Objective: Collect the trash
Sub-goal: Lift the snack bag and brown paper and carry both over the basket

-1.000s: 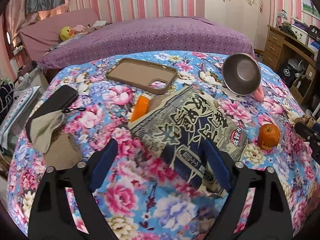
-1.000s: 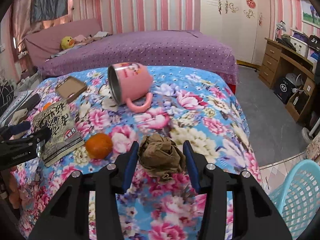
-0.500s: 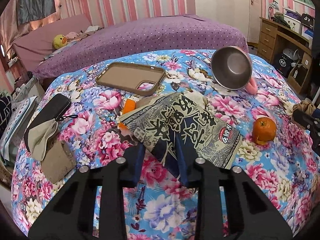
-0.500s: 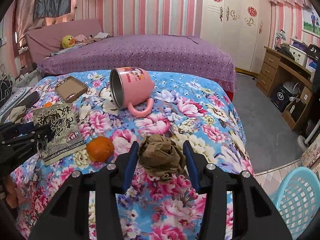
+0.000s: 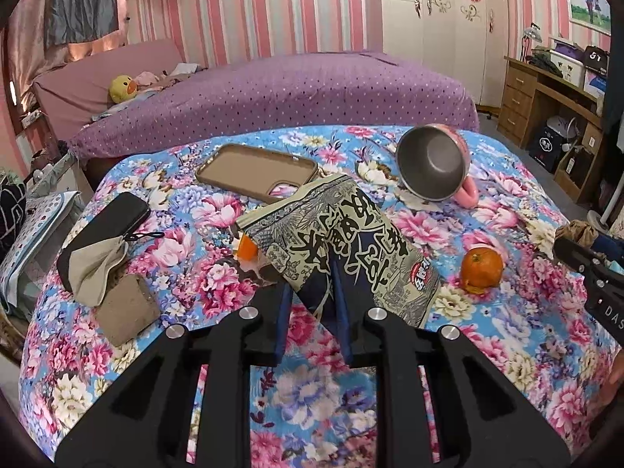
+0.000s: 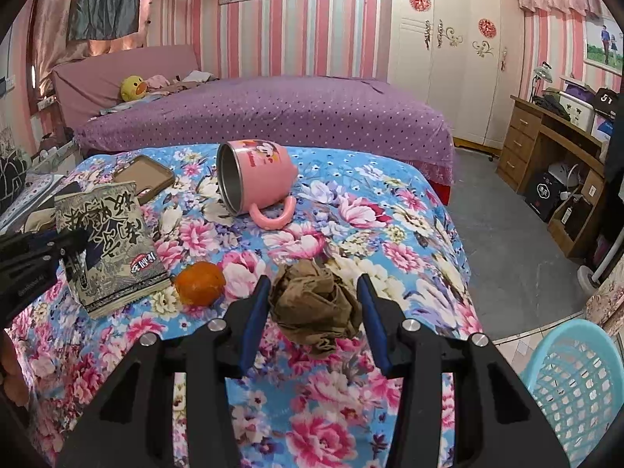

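A printed snack bag (image 5: 351, 241) with dark lettering is tilted up off the floral cloth (image 5: 156, 257). My left gripper (image 5: 312, 286) is closing, its blue pads pinching the bag's near edge. From the right wrist view the same bag (image 6: 109, 241) hangs at the left in that gripper (image 6: 39, 253). A crumpled brown paper ball (image 6: 314, 304) sits between the pads of my right gripper (image 6: 314, 284), which is shut on it. In the left wrist view the paper ball (image 5: 581, 230) shows at the right edge.
An orange (image 6: 199, 282) lies between the bag and the paper. A pink mug (image 6: 257, 183) lies on its side, with a brown phone case (image 5: 257, 171) behind the bag. A black case (image 5: 101, 226) lies at the left. A blue basket (image 6: 573, 382) stands on the floor, lower right.
My left jaws went from wide apart to clamped on the snack bag, and the bag's near end has come up off the cloth. The right gripper keeps its hold on the paper.
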Tool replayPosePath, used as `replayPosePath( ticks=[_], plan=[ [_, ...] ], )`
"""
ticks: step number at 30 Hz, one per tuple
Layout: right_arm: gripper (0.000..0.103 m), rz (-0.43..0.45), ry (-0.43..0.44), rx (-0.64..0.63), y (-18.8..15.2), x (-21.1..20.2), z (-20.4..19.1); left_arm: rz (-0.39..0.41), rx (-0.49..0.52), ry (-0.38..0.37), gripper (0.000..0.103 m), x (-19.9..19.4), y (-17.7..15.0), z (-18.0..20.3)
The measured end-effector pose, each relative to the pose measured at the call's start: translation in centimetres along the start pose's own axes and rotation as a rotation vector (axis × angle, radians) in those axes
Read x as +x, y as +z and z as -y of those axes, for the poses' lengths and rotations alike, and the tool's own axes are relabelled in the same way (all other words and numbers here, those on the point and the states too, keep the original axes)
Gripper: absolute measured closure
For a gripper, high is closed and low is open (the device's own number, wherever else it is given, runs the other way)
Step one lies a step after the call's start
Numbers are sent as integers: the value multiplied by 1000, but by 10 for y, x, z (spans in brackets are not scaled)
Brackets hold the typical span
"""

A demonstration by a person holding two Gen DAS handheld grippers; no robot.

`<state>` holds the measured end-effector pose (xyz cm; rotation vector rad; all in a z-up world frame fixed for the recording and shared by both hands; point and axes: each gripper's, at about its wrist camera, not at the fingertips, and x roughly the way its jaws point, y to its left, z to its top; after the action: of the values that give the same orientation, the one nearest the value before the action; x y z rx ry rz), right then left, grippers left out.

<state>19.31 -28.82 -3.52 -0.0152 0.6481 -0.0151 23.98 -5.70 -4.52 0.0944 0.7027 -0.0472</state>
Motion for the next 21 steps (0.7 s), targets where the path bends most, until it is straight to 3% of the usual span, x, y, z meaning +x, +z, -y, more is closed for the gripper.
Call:
replayPosePath(
  ticks=[21],
  plan=[
    [58,25,-20,31,-15,-30,27,96,-2,-2,92,-47,-7,16]
  ],
)
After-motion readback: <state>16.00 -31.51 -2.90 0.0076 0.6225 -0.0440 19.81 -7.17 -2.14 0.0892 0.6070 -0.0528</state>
